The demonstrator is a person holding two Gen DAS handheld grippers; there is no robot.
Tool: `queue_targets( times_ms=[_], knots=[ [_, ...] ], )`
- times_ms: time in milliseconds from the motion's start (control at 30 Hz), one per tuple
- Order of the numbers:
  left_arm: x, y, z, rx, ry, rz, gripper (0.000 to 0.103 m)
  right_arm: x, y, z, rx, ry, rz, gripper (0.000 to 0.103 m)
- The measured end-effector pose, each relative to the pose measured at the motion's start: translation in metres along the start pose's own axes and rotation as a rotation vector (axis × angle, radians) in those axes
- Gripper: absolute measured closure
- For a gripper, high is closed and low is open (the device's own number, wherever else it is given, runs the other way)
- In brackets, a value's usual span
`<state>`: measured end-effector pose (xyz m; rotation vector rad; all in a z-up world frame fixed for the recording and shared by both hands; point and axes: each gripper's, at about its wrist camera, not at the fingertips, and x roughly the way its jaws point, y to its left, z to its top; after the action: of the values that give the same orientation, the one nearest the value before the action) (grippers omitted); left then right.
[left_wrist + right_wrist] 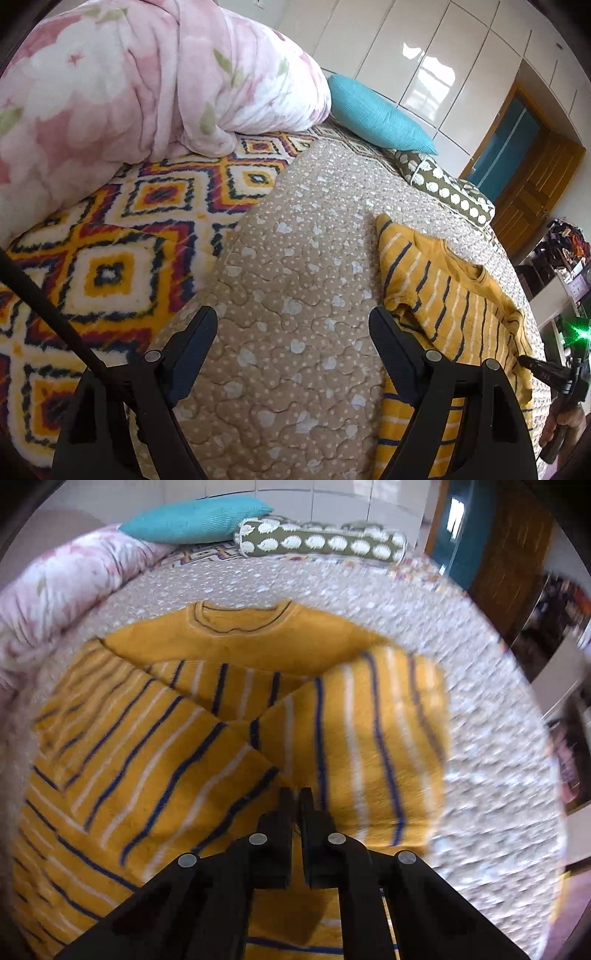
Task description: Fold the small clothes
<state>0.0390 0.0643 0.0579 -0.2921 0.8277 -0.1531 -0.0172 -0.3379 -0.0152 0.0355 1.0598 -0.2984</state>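
A small yellow sweater (pixel 236 716) with navy and white stripes lies on the beige quilted bed cover (pixel 480 775), neck away from me, both sleeves folded in across its body. It also shows at the right of the left wrist view (pixel 450 295). My right gripper (pixel 298 797) hovers over the sweater's lower middle, jaws nearly closed with a thin gap, nothing visibly between them. My left gripper (pixel 291 321) is open and empty above the bare quilt, left of the sweater; its right finger is near the sleeve edge. The right gripper's tip (pixel 543 369) shows at the far right.
A pink floral duvet (pixel 129 85) is piled at the back left on a patterned orange fleece blanket (pixel 110 251). A teal pillow (pixel 376 114) and an olive hedgehog-print bolster (pixel 321 542) lie at the head of the bed. White wardrobes and a wooden door stand behind.
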Motion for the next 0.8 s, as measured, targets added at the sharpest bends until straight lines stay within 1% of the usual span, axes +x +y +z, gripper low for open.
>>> queue_targets(
  times_ms=[33,67,100,133,167,200,233,300,333,400,433,500,533,567,633,667,700,733,800],
  knots=[
    [0.001,-0.002,0.0,0.0,0.005,0.0,0.02,0.004,-0.002,-0.001,-0.021,0.017,-0.137,0.096],
    [0.0,-0.004,0.0,0.002,0.007,-0.001,0.02,0.006,-0.006,-0.003,-0.025,0.037,-0.203,0.093],
    [-0.002,-0.006,-0.001,0.008,0.006,-0.007,0.02,0.003,-0.011,-0.007,-0.006,0.039,-0.193,0.093],
    [-0.005,-0.009,-0.002,0.016,0.005,-0.015,0.02,-0.004,-0.017,-0.013,0.022,0.031,-0.147,0.091],
    [-0.008,-0.012,-0.004,0.023,0.008,-0.021,0.02,-0.016,-0.026,-0.025,0.07,0.024,-0.072,0.089],
    [-0.011,-0.014,-0.006,0.031,0.016,-0.033,0.02,-0.025,-0.033,-0.034,0.101,0.024,-0.037,0.081],
    [-0.015,-0.018,-0.009,0.037,0.032,-0.051,0.02,-0.033,-0.038,-0.043,0.128,0.022,-0.012,0.071],
    [-0.023,-0.023,-0.018,0.039,0.062,-0.078,0.02,-0.053,-0.054,-0.073,0.189,0.016,0.054,0.062],
    [-0.027,-0.025,-0.023,0.038,0.077,-0.096,0.02,-0.059,-0.062,-0.085,0.207,0.021,0.082,0.061],
    [-0.035,-0.028,-0.038,0.037,0.118,-0.135,0.02,-0.069,-0.078,-0.12,0.252,0.037,0.137,0.059],
    [-0.04,-0.029,-0.048,0.045,0.139,-0.146,0.02,-0.071,-0.08,-0.13,0.265,0.039,0.151,0.059],
    [-0.046,-0.031,-0.065,0.061,0.177,-0.156,0.02,-0.072,-0.094,-0.157,0.304,0.038,0.206,0.058],
    [-0.046,-0.032,-0.077,0.054,0.223,-0.169,0.02,-0.071,-0.096,-0.169,0.324,0.036,0.234,0.058],
    [-0.045,-0.032,-0.082,0.043,0.253,-0.182,0.02,-0.069,-0.101,-0.185,0.361,0.032,0.281,0.058],
    [-0.042,-0.032,-0.097,-0.001,0.33,-0.243,0.021,-0.067,-0.108,-0.2,0.409,-0.004,0.332,0.056],
    [-0.043,-0.032,-0.103,-0.014,0.351,-0.243,0.022,-0.069,-0.11,-0.209,0.436,-0.032,0.355,0.056],
    [-0.05,-0.034,-0.108,-0.008,0.361,-0.205,0.028,-0.07,-0.111,-0.214,0.453,-0.044,0.373,0.055],
    [-0.059,-0.036,-0.111,0.006,0.356,-0.184,0.034,-0.071,-0.112,-0.218,0.466,-0.052,0.392,0.054],
    [-0.089,-0.036,-0.114,0.031,0.305,-0.148,0.034,-0.075,-0.111,-0.227,0.461,-0.067,0.417,0.054]
  ],
)
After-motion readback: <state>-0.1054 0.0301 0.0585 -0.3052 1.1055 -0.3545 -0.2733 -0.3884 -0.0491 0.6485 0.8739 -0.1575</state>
